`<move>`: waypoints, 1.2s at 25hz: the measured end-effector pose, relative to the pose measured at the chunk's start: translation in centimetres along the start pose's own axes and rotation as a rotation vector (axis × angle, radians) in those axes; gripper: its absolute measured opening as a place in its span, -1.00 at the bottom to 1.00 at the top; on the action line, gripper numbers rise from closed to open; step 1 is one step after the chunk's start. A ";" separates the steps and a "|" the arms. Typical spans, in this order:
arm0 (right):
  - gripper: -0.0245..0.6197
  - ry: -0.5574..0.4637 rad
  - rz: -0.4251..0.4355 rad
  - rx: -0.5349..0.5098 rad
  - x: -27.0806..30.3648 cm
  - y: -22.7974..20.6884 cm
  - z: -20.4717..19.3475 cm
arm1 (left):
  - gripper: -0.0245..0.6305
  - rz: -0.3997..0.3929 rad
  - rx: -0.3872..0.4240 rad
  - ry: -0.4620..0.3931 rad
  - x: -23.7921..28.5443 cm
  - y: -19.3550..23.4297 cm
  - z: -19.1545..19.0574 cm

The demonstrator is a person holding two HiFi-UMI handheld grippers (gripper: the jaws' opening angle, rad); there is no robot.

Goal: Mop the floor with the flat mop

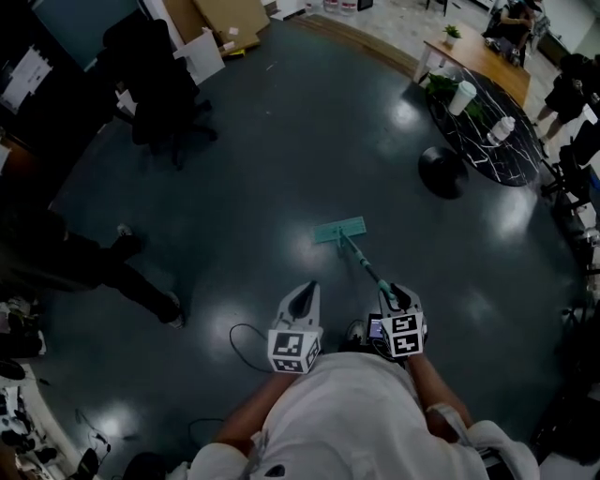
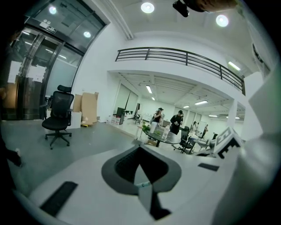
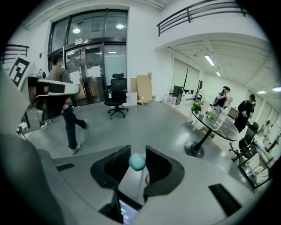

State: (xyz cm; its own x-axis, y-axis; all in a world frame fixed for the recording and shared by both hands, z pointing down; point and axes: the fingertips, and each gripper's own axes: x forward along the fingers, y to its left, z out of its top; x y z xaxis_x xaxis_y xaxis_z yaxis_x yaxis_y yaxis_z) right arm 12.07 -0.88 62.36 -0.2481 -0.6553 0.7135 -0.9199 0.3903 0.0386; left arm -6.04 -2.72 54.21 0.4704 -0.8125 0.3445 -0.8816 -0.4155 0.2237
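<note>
The flat mop's teal head lies on the dark floor ahead of me, and its handle slants back to my right gripper. That gripper is shut on the handle; in the right gripper view the handle's rounded teal end sits between the jaws of the right gripper. My left gripper hangs beside it on the left, apart from the handle. In the left gripper view the left gripper has its jaws meeting at the tips with nothing held between them.
A round dark table with a cup and a plant stands at the right, its base on the floor. An office chair and cardboard boxes are at the far left. A person's legs cross at the left. A cable lies near my feet.
</note>
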 end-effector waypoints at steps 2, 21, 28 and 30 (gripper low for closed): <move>-0.58 0.004 0.005 0.004 -1.2 1.0 -0.7 | -0.91 -0.006 -0.003 -0.001 -0.3 -0.2 -0.1; -0.58 -0.057 0.013 0.037 -0.8 1.4 -0.6 | -0.91 -0.025 0.000 0.002 -0.5 -2.0 -1.3; -0.58 -0.059 0.032 0.025 -0.7 1.7 -0.5 | -0.91 -0.017 0.000 0.000 -0.5 -1.9 -1.2; -0.58 -0.060 0.034 0.023 -0.8 1.8 -0.5 | -0.91 -0.015 -0.001 -0.001 -0.7 -1.8 -1.3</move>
State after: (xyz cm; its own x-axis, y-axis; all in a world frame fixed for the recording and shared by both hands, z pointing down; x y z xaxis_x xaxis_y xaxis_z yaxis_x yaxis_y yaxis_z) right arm 10.73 0.65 62.18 -0.2965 -0.6796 0.6710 -0.9173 0.3983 -0.0020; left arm -4.69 -0.91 54.72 0.4833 -0.8065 0.3406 -0.8746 -0.4271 0.2297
